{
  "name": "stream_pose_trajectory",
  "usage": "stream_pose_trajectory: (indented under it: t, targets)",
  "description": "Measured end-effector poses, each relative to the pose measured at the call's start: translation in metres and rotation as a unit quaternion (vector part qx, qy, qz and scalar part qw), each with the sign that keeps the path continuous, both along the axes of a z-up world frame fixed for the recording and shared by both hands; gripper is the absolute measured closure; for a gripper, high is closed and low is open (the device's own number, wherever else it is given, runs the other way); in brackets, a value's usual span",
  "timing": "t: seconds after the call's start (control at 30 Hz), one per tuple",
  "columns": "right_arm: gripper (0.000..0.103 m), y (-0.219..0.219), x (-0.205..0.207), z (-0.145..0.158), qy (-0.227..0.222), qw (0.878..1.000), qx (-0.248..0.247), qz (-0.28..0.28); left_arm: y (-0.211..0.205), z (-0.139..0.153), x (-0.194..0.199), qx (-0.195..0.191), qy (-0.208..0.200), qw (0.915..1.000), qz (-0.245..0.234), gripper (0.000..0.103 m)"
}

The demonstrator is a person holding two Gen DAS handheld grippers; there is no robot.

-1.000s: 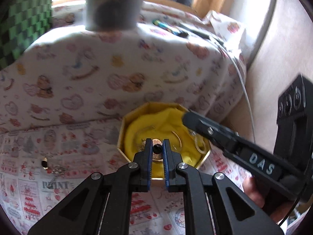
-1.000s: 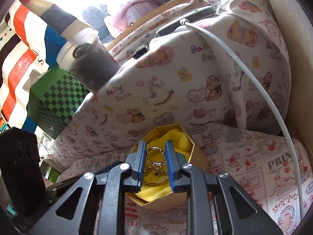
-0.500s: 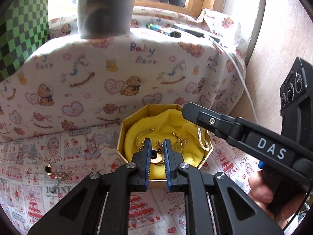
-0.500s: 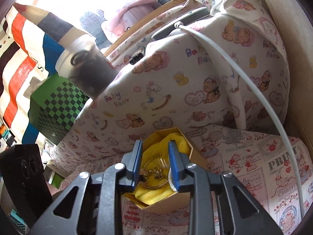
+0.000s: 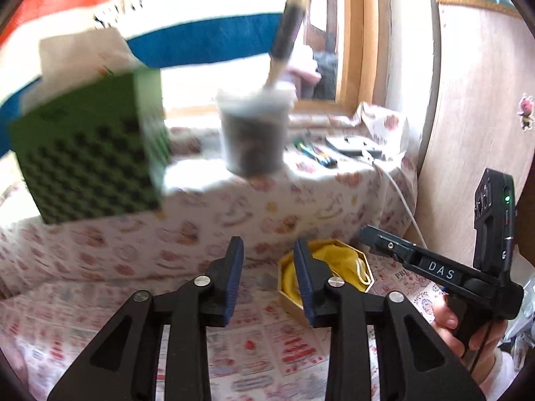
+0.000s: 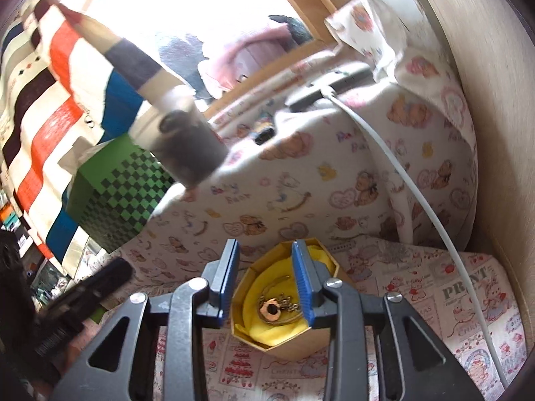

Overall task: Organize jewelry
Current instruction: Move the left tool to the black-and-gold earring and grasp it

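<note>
A gold hexagonal jewelry box [image 6: 321, 344] lined with yellow cloth [image 6: 284, 327] sits on the printed table cover. Inside lie a round copper-coloured pendant [image 6: 270, 308] and thin chains [image 6: 289, 300]. My right gripper [image 6: 265, 280] is open and empty, raised just in front of the box. My left gripper [image 5: 267, 279] is open and empty, lifted and to the left of the box [image 5: 364, 284]. The right gripper's body [image 5: 434, 272] shows in the left wrist view beside the box.
A green checkered box [image 5: 90, 153] and a plastic cup with dark contents [image 5: 254, 133] stand on the raised ledge behind. A white cable [image 6: 418, 193] runs down the right side. A wooden wall [image 5: 474, 100] closes the right.
Both grippers opened and pulled up and back from the box. The left one let go of the copper pendant, which now lies in the box. The left view swung upward and left.
</note>
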State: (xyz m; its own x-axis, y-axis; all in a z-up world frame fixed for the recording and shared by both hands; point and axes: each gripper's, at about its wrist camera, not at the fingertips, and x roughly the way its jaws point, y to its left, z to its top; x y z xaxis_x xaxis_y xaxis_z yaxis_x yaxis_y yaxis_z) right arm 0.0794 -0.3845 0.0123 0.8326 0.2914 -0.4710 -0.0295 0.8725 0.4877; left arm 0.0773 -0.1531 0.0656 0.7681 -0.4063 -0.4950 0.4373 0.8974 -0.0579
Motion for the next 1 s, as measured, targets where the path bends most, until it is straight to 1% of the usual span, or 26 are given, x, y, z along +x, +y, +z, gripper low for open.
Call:
stream_pose_trajectory:
  t: [0.1,0.2,0.3,0.33,0.4,0.47,0.6,0.67,0.7,0.73,0.8,0.9,0.93,1.0]
  targets:
    - [0.069,0.011,-0.005,0.006,-0.012,1.000,-0.019,0.008,0.020,0.009,-0.012,-0.001,-0.019,0.9997,0.013,0.072]
    - [0.067,0.024,-0.011,0.011,-0.024,0.999,-0.041,0.017,0.034,0.012,-0.018,0.002,-0.031,0.9987,0.041,0.067]
    - [0.064,0.036,-0.015,0.014,-0.032,0.997,-0.063,0.023,0.045,0.008,-0.019,0.009,-0.040,0.9974,0.058,0.061]
    - [0.063,0.040,-0.016,0.014,-0.034,0.997,-0.070,0.026,0.046,0.006,-0.017,0.011,-0.040,0.9972,0.063,0.058]
    - [0.059,0.047,-0.016,0.014,-0.036,0.995,-0.086,0.029,0.053,-0.001,-0.014,0.010,-0.031,0.9972,0.067,0.057]
    - [0.058,0.054,-0.017,0.013,-0.038,0.993,-0.105,0.028,0.060,-0.010,-0.012,0.007,-0.024,0.9970,0.073,0.057]
    - [0.058,0.059,-0.017,0.007,-0.031,0.992,-0.115,0.030,0.070,-0.027,-0.005,0.001,-0.007,0.9964,0.084,0.056]
    - [0.057,0.061,-0.016,0.004,-0.026,0.992,-0.119,0.031,0.077,-0.035,-0.005,-0.007,-0.008,0.9959,0.090,0.049]
    - [0.055,0.062,-0.015,0.003,-0.025,0.992,-0.122,0.031,0.079,-0.038,-0.005,-0.008,-0.009,0.9956,0.093,0.047]
    - [0.053,0.064,-0.015,0.001,-0.024,0.991,-0.127,0.029,0.081,-0.042,-0.004,-0.007,-0.006,0.9954,0.095,0.045]
    - [0.052,0.067,-0.014,0.000,-0.023,0.990,-0.135,0.028,0.082,-0.049,0.001,-0.001,0.005,0.9953,0.096,0.044]
    - [0.047,0.069,-0.013,-0.002,-0.020,0.989,-0.142,0.025,0.085,-0.057,0.008,0.006,0.011,0.9948,0.101,0.038]
    - [0.045,0.069,-0.013,-0.003,-0.019,0.989,-0.145,0.021,0.085,-0.060,0.011,0.007,0.017,0.9949,0.099,0.035]
    - [0.044,0.068,-0.011,-0.006,-0.012,0.989,-0.149,0.017,0.085,-0.067,0.020,0.013,0.040,0.9946,0.095,0.034]
